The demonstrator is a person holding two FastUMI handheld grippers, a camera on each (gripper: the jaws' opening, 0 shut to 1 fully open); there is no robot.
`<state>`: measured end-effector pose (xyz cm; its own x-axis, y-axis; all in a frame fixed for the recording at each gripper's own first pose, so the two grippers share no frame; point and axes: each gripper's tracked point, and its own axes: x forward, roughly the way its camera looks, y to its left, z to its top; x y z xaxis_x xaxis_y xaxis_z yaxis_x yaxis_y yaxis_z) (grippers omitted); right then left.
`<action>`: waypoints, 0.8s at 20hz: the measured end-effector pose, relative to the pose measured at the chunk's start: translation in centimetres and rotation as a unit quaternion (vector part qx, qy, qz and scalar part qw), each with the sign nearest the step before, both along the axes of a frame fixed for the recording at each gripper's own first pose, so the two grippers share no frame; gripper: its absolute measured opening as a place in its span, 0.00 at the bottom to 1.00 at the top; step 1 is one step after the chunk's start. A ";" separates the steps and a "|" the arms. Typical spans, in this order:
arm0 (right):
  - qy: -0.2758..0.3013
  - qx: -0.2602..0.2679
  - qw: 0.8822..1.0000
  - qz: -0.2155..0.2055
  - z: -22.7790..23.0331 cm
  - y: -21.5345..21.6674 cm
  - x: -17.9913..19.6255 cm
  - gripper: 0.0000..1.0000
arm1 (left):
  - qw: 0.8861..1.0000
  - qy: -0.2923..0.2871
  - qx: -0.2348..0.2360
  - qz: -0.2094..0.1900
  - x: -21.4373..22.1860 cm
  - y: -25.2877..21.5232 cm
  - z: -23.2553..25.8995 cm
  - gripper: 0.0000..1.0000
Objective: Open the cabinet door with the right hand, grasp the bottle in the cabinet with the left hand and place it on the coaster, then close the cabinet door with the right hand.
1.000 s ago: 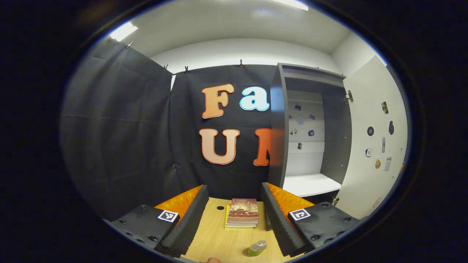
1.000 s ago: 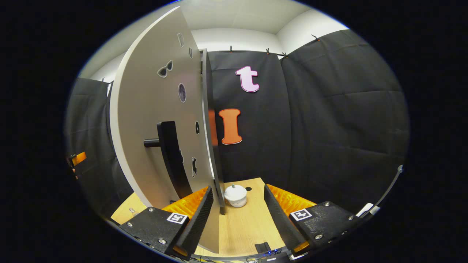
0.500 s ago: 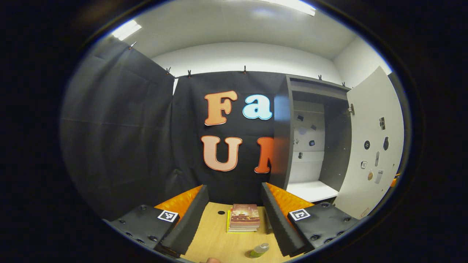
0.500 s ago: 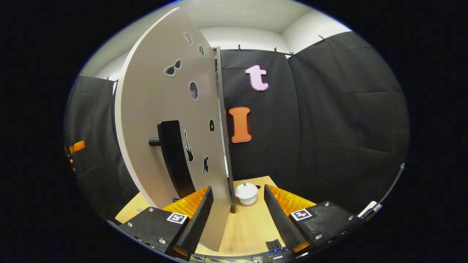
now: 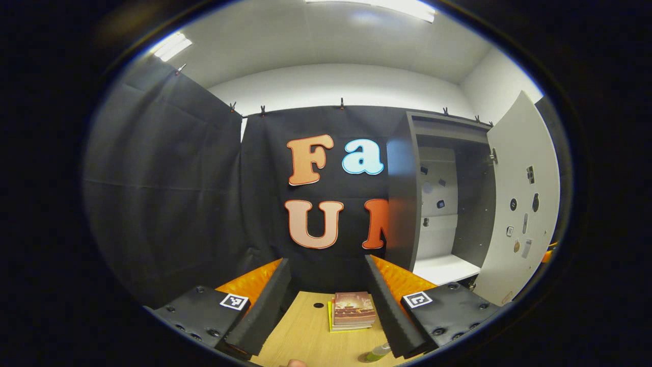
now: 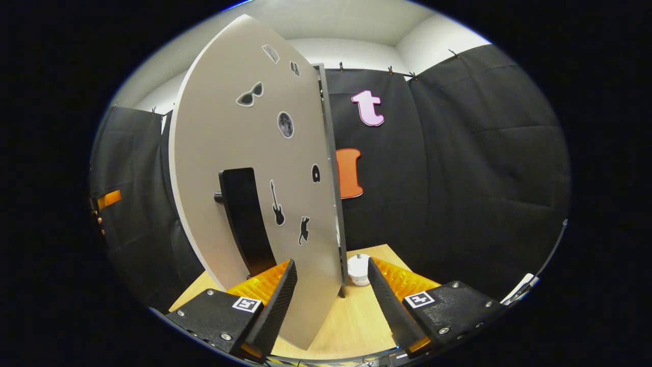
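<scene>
Grey cabinet door (image 6: 254, 168) stands between my wide-spread right gripper (image 6: 331, 300), possibly touching; my left gripper (image 5: 326, 306) gapes empty above the table (image 5: 305, 336).

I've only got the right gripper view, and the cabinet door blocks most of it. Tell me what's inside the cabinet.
Observer: In the left gripper view the cabinet stands open; no bottle stands on the part of its white shelf that shows.
Operator: Find the bottle, then.
Observer: A green bottle is down on the wooden table, partly hidden by a finger of the left gripper.
Operator: Report that gripper.
Observer: It is open and holds nothing; a stack of books lies ahead of it.
</scene>
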<state>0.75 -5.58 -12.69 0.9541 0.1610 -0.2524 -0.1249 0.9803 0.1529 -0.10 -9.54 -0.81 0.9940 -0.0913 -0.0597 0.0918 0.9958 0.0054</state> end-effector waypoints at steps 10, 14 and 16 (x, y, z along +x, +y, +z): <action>0.008 0.028 1.000 0.006 -0.4 7.3 1.8 0.81 | 1.000 -0.002 0.005 0.009 1.9 5.7 -0.8 0.94; 0.011 0.039 0.999 0.027 -0.3 11.2 3.0 0.99 | 1.000 -0.007 0.006 0.005 2.5 7.2 -0.8 0.95; 0.007 0.036 0.999 0.038 -0.3 13.3 3.5 1.00 | 1.000 -0.007 0.008 0.003 2.8 7.8 -1.0 0.95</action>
